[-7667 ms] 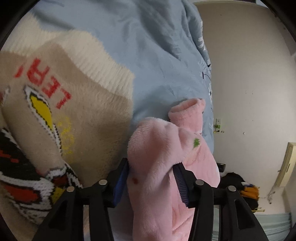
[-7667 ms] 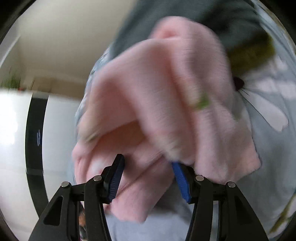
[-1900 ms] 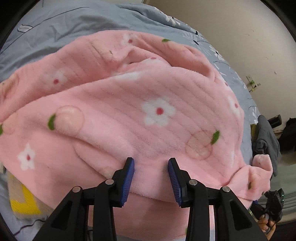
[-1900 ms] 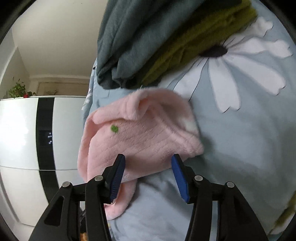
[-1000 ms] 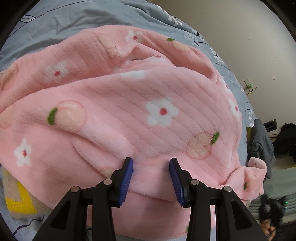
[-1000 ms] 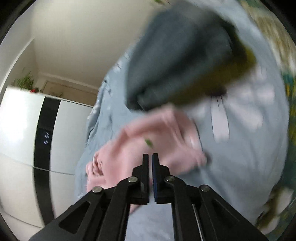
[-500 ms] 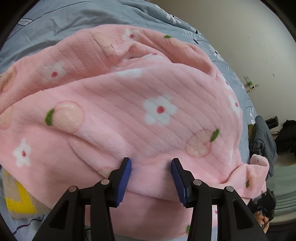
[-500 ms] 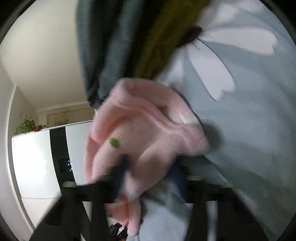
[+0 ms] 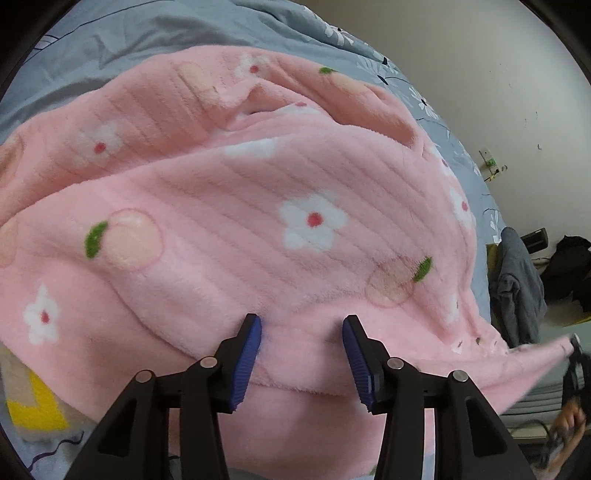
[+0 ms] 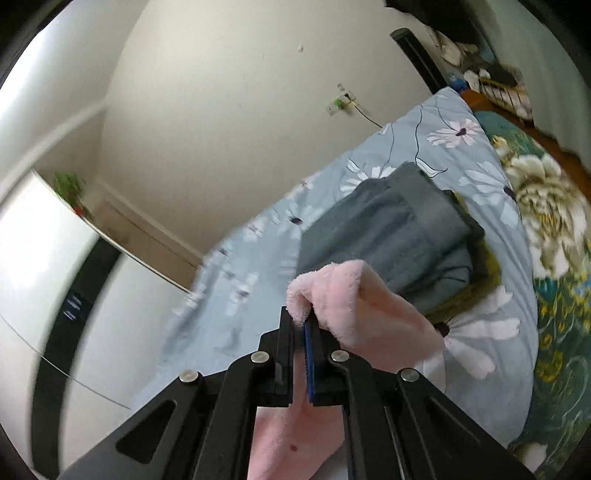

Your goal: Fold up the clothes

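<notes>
Floral bedsheet [image 9: 155,33], ribbed fluffy pink garment [image 9: 258,206]

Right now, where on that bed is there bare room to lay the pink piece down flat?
Bare floral bedsheet lies open between the white wardrobe and the folded grey garment. More sheet shows beyond the pink fleece garment. It is crowded by the grey stack, and at the near left corner, where a knitted sweater peeks out.

Pink fleece garment [image 9: 258,206], printed with white flowers and peaches, is lying rumpled across the bed [image 9: 147,33]; one corner [image 10: 332,291] is hanging pinched, lifted.
</notes>
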Demonstrator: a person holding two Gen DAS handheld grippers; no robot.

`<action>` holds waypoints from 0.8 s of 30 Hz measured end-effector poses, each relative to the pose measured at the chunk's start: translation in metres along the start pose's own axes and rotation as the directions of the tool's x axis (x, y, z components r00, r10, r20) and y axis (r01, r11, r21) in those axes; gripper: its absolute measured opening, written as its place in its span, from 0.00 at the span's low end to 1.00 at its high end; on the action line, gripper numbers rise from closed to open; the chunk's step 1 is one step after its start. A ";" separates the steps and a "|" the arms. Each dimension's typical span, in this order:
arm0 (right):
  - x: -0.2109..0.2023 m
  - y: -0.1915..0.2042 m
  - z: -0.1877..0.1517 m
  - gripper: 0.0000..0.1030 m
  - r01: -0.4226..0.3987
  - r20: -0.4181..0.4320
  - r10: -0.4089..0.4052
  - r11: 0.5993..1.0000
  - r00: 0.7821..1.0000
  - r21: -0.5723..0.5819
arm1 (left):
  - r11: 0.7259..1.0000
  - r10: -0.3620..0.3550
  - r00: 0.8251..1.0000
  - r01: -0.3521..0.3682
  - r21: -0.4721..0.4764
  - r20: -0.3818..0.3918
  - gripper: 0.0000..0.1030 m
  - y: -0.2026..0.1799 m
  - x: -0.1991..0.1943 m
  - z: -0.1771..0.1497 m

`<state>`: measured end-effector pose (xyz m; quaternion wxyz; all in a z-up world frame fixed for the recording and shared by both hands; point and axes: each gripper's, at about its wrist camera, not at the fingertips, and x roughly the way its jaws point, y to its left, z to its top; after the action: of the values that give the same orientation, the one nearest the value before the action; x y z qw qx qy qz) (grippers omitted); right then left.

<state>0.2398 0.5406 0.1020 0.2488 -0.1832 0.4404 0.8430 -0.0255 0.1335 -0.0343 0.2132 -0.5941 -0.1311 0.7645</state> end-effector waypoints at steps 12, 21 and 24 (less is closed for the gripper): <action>0.170 0.011 -0.031 0.39 0.061 -0.357 -0.083 0.996 0.931 -0.072 | 0.999 -0.007 1.000 0.007 -0.033 -0.006 0.49 -0.005 0.008 0.003; 0.119 -0.056 -0.039 0.39 0.155 -0.347 -0.146 0.988 0.926 -0.002 | 0.999 0.000 1.000 0.000 -0.033 -0.002 0.53 -0.017 0.015 0.007; 0.142 -0.066 -0.061 0.42 0.093 -0.425 -0.047 0.992 0.904 0.089 | 0.999 0.000 1.000 0.000 -0.036 -0.001 0.53 -0.020 0.014 0.007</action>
<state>0.1689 0.5585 -0.0491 0.1874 -0.3630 0.5214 0.7492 -0.0316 0.1583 -0.0358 0.2025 -0.5982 -0.1446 0.7617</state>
